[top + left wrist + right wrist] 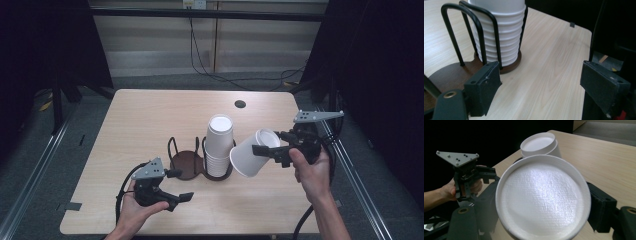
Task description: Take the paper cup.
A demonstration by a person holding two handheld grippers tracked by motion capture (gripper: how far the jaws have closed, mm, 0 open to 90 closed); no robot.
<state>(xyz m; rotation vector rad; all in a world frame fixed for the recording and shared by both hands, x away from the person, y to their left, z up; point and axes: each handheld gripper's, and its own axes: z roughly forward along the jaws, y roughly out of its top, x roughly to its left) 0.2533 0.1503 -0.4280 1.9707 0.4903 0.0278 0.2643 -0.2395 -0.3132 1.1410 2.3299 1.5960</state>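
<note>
Foam cup (543, 200) fills the right tool's (266, 150) clamp, base toward its camera, tipped sideways beside the cup stack (219, 146) in the wire holder (187, 162). Step: carrying the cup. Next, likely: upright it over the empty ring. Left tool (180, 186) apart, empty, near the holder on the desk (150, 110).

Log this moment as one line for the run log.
right gripper: shut on a white cup, held sideways beside the cup stack | left gripper: open, empty, near the wire cup holder | table
</note>
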